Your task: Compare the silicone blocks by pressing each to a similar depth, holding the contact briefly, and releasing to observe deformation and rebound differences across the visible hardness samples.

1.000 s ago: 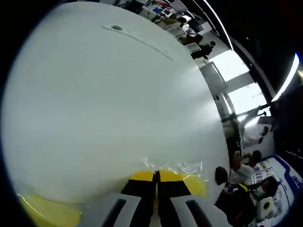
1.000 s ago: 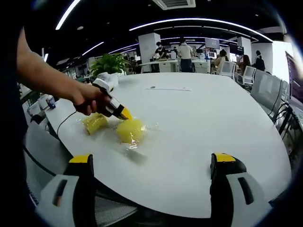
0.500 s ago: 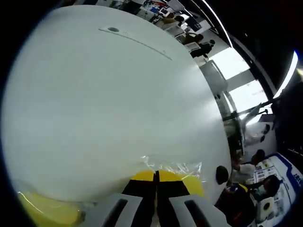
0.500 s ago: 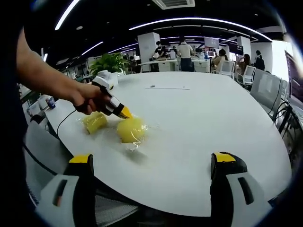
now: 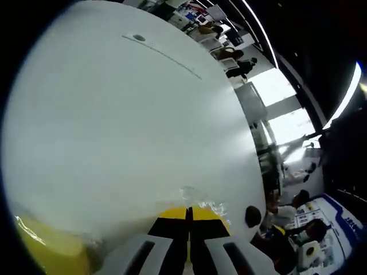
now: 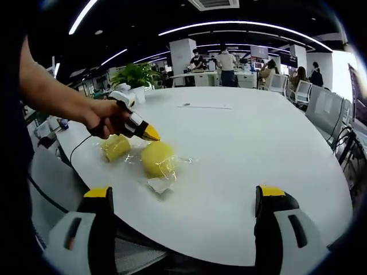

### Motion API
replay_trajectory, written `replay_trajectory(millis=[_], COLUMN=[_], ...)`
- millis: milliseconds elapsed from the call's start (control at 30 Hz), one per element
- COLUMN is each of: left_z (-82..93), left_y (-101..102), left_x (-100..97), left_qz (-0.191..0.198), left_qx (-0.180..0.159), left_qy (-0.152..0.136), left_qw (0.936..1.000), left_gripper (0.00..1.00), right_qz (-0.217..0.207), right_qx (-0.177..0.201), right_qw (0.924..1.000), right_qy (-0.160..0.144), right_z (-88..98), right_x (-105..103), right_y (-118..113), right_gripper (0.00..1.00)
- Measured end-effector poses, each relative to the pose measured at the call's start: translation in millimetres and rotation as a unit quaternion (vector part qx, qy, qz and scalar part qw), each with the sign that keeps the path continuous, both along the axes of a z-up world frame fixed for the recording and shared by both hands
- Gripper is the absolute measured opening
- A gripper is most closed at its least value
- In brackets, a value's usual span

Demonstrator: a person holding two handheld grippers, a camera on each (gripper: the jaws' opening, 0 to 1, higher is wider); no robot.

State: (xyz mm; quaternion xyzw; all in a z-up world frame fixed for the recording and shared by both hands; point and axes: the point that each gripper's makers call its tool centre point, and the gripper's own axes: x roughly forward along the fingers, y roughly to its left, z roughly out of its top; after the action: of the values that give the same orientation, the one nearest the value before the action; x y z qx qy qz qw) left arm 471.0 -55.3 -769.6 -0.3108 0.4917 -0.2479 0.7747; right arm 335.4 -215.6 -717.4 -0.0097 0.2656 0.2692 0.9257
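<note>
On the white tabletop (image 6: 241, 149) lie two yellow silicone blocks, both in clear wrap: the rounder block (image 6: 157, 158) and, just beside it at 9 o'clock, the smaller block (image 6: 115, 148). In the right gripper view the left gripper (image 6: 150, 136), held in the person's hand (image 6: 106, 117), has its yellow tip right at the upper edge of the rounder block; whether it is pressing in or only grazing the top cannot be told at this size. In the left gripper view its jaws stand clenched together with no gap, the yellow surface just past them at 12 o'clock. The right gripper (image 6: 183, 229) hangs back off the tabletop's near edge, jaws spread wide and carrying nothing. As a judgement, the press-and-release on the rounder block is in hand, and the smaller block at 9 o'clock remains to be probed for the comparison; nothing shows it dented or marked.
</note>
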Motion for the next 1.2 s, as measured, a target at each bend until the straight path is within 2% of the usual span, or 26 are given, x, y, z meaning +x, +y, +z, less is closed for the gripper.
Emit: replay_trajectory(millis=[133,267,300,500,533,600,933,1200], left_z=[11.9,24.1,25.9,39.9,44.5,55.6,79.8,104.8], left_y=[-6,-12,-12,-11,-8,-7,2,14], left_x=[-0.6,-3.3,-3.4,-4.7,-1.5,0.7,1.7,2.0], left_qz=[-0.002,-0.023,-0.036,-0.059,-0.055,-0.027,-0.047,-0.048], left_qx=[-0.014,-0.010,0.001,0.024,0.034,0.000,0.018,0.010], left_qy=[-0.011,-0.037,-0.053,-0.102,-0.122,-0.119,-0.167,-0.194], left_qw=[0.9998,0.9990,0.9979,0.9927,0.9904,0.9926,0.9848,0.9797], left_gripper=[0.00,0.00,0.00,0.00,0.00,0.00,0.00,0.00], right_qz=[-0.001,0.000,-0.001,-0.002,-0.002,-0.002,-0.001,-0.004], right_qx=[0.001,0.001,0.003,0.003,0.003,0.004,0.004,0.008], right_qw=[1.0000,1.0000,1.0000,0.9999,0.9999,0.9999,0.9997,0.9993], right_qy=[-0.003,-0.005,-0.006,-0.009,-0.010,-0.011,-0.025,-0.036], right_z=[1.5,3.2,3.5,5.6,6.1,6.5,17.2,27.5], right_x=[2,2,2,0,0,-1,-3,-4], right_y=[0,0,0,0,1,1,6,11], right_gripper=[0.97,0.97,0.97,0.97,0.97,0.97,0.97,0.97])
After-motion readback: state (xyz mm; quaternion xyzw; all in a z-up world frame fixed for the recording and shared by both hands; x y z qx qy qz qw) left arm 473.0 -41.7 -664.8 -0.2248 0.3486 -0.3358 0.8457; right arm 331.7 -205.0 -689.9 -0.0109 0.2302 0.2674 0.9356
